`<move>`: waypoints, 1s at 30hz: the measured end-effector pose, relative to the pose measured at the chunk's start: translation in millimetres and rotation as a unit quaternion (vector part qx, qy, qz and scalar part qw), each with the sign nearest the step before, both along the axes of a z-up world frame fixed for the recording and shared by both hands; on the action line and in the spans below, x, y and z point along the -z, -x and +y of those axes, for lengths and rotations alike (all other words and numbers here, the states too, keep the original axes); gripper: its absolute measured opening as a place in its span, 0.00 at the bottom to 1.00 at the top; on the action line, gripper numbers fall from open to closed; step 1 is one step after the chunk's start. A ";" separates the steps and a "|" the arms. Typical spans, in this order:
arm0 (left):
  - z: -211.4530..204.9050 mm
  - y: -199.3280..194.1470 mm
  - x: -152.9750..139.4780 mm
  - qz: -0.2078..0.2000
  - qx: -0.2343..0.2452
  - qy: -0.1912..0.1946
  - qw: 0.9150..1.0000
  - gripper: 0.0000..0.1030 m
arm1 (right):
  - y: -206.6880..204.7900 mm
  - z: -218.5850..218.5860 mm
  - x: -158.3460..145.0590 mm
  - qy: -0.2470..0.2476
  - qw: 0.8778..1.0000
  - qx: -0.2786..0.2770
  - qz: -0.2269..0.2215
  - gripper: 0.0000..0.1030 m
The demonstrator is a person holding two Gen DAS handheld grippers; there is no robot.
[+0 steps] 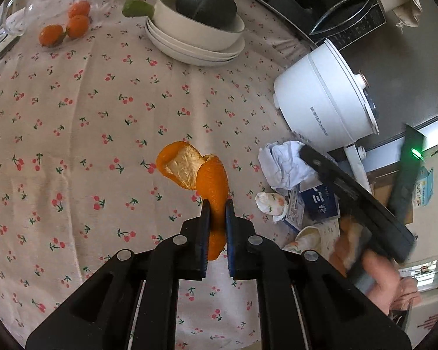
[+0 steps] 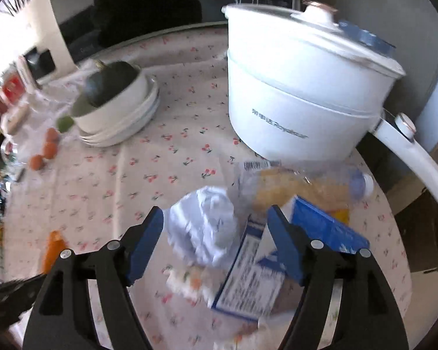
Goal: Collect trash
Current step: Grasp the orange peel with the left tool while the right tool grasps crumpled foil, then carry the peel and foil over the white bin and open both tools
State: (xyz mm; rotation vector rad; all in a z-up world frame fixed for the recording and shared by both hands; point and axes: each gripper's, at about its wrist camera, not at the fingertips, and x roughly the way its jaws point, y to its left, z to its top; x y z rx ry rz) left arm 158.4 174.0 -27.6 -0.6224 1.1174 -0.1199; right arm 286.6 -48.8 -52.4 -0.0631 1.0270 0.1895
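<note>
The left gripper [image 1: 217, 207] was clamped on one strip of orange peel [image 1: 195, 172], its two pads pressed against the lower end while the curled upper part stood clear above the cherry-print tablecloth [image 1: 102, 116]. The right gripper [image 2: 216, 218] stood wide apart with nothing between its fingers, poised over a single crumpled white tissue [image 2: 203, 227]. Just right of that tissue lay one blue and white carton [image 2: 248, 277], flattened and touching it, and beyond them a clear plastic bottle [image 2: 306, 183] lay on its side; motion blur made its contents hard to read, though they looked yellowish. The left wrist view showed the same heap from the side, with a small printed wad [image 1: 270, 202] beside the carton, and it also caught the right gripper's black body crossing the pile. One white electric pot [image 2: 300, 87] with its lid on stood behind the trash, near the table's edge. Farther off sat one stack of white plates [image 1: 195, 46] carrying a bowl with one dark green squash [image 1: 206, 7] in it. Three small oranges [image 1: 64, 26] lay grouped at the far left, counted cleanly only from the left wrist; the right wrist view showed them blurred. A green fruit [image 1: 137, 7] sat just beside the bowl.
</note>
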 end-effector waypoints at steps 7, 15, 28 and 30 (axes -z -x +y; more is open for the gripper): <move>0.4 0.1 -2.1 -0.004 0.004 0.005 1.000 0.09 | 3.5 -3.1 9.0 -0.040 0.999 -0.004 0.016 0.18; 3.6 2.0 -9.7 -0.014 -0.002 0.014 1.000 0.09 | 30.7 -19.0 -21.5 -0.123 0.992 -0.012 -0.006 0.17; -6.8 13.6 -23.2 -0.042 0.021 0.038 0.998 0.09 | 104.6 -55.7 -59.6 -0.170 0.984 -0.047 -0.015 0.17; -12.8 17.7 -26.1 -0.048 0.032 0.039 0.998 0.09 | 121.5 -73.2 -65.5 -0.164 0.986 -0.042 -0.010 0.17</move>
